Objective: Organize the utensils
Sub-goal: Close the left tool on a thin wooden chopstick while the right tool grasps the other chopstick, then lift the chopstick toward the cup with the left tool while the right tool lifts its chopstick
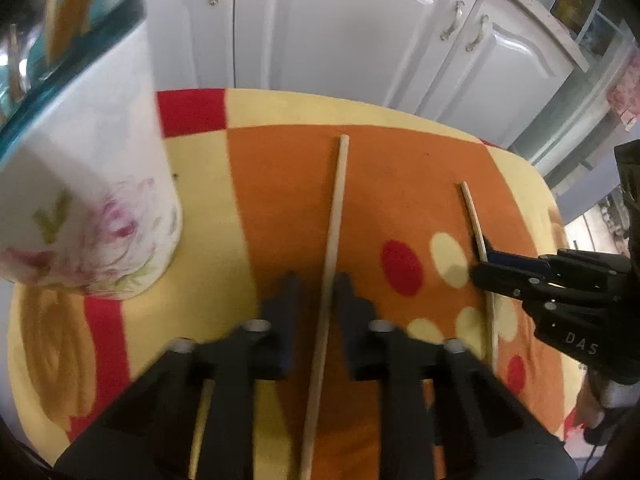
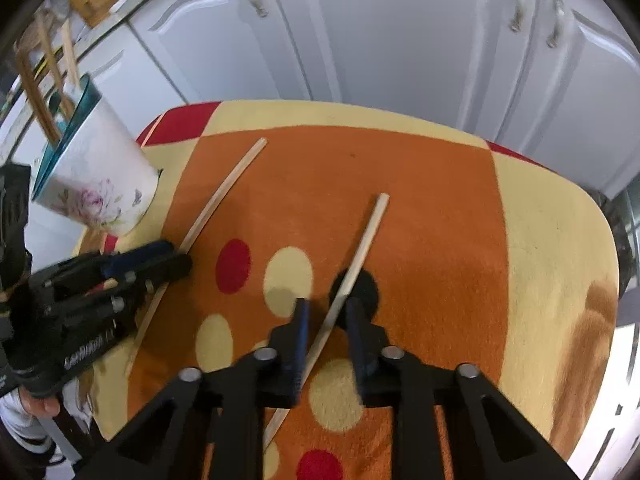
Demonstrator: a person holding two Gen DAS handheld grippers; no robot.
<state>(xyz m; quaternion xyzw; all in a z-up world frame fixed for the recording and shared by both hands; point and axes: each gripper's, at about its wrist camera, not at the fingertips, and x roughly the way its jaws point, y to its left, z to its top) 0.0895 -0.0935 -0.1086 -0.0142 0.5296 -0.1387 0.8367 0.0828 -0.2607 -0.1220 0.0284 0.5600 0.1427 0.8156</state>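
Two pale wooden chopsticks lie on the patterned tablecloth (image 1: 280,184). My left gripper (image 1: 318,280) is shut on the longer chopstick (image 1: 338,200), which runs between its fingers towards the far edge. The right wrist view shows that gripper (image 2: 180,258) at the left, clamped on the same chopstick (image 2: 224,192). My right gripper (image 2: 326,304) is shut on the second chopstick (image 2: 368,232). From the left wrist it shows at the right (image 1: 480,264), pinching that chopstick (image 1: 472,212). A white floral holder (image 1: 100,184) with a teal rim stands at the left (image 2: 96,184), with wooden utensils in it.
White cabinet doors (image 1: 340,40) stand close behind the table's far edge (image 2: 360,110). A person's hand (image 2: 44,404) grips the left tool's handle at the lower left. The cloth is orange, yellow and red with round dots.
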